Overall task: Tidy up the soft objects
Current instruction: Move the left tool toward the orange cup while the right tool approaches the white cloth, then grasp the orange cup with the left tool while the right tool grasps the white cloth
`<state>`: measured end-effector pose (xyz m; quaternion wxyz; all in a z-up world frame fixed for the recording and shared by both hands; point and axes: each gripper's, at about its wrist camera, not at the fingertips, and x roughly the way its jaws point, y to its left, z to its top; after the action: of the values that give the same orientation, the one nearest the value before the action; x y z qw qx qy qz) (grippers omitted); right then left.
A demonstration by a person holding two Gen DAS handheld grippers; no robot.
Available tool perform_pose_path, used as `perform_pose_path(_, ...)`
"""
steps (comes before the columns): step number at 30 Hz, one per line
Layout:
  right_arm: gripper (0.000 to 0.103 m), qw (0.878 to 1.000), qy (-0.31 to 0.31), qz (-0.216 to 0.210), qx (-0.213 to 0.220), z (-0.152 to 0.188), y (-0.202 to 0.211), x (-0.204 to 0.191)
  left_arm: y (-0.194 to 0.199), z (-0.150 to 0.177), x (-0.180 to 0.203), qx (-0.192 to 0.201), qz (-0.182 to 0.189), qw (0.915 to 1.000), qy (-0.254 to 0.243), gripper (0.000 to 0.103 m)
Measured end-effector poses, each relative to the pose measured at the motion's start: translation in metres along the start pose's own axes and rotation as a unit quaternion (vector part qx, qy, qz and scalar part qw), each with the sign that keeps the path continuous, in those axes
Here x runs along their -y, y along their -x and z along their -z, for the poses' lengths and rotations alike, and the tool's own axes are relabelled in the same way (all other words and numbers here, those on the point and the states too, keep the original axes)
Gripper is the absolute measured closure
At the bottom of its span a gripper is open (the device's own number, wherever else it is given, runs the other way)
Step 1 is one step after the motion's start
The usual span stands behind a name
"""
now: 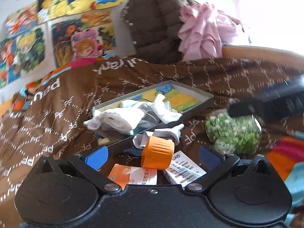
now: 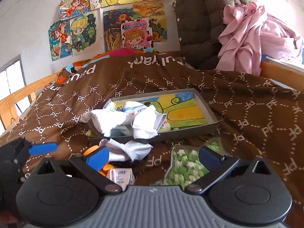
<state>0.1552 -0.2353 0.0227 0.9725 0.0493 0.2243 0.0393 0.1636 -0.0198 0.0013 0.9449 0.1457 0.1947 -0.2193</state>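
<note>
A grey shallow tray [image 1: 197, 102] [image 2: 209, 112] lies on the brown bedspread, with white socks and cloths [image 1: 121, 117] [image 2: 144, 121] piled in its near left end. One white sock [image 1: 167, 133] [image 2: 129, 150] lies on the bedspread just in front of the tray. My left gripper [image 1: 152, 156] is open and empty over an orange bottle cap [image 1: 157, 152] and small boxes. My right gripper [image 2: 152, 156] is open and empty, between the loose sock and a bag of green and white pieces [image 2: 184, 165] [image 1: 233, 133]. The left gripper's blue finger [image 2: 42, 149] shows at the right view's left edge.
Two medicine boxes [image 1: 133, 176] [image 1: 184, 171] lie under the left gripper. A brown quilted jacket [image 2: 199, 19] and pink cloth [image 2: 247, 38] are heaped at the bed's far end. Drawings cover the wall [image 2: 114, 19]. A wooden bed rail [image 2: 15, 98] runs on the left.
</note>
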Motion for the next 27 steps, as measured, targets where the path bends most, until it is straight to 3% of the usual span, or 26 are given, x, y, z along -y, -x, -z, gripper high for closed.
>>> perform_pose_path(7,0.001,1.0,-0.003,-0.019,0.001,-0.01,-0.037,0.002,-0.029,0.007,0.0,-0.003,0.011,0.9999,-0.013,0.001)
perform_pose_path(12,0.001,0.999,-0.017,-0.033,-0.013,-0.01,-0.058,0.004,-0.038,0.013,-0.009,-0.023,0.003,0.9996,0.017,0.002)
perform_pose_path(17,0.006,0.998,-0.013,-0.048,-0.027,-0.009,-0.077,0.002,-0.04,0.016,-0.017,-0.014,0.003,0.9991,0.04,0.002)
perform_pose_path(22,0.013,0.996,-0.011,-0.071,-0.045,-0.01,-0.097,-0.006,-0.047,0.026,-0.018,0.0,0.036,0.998,0.052,0.013)
perform_pose_path(27,0.017,0.994,-0.013,-0.089,-0.06,-0.01,-0.111,-0.012,-0.054,0.027,-0.017,0.015,0.039,0.9979,0.05,0.021)
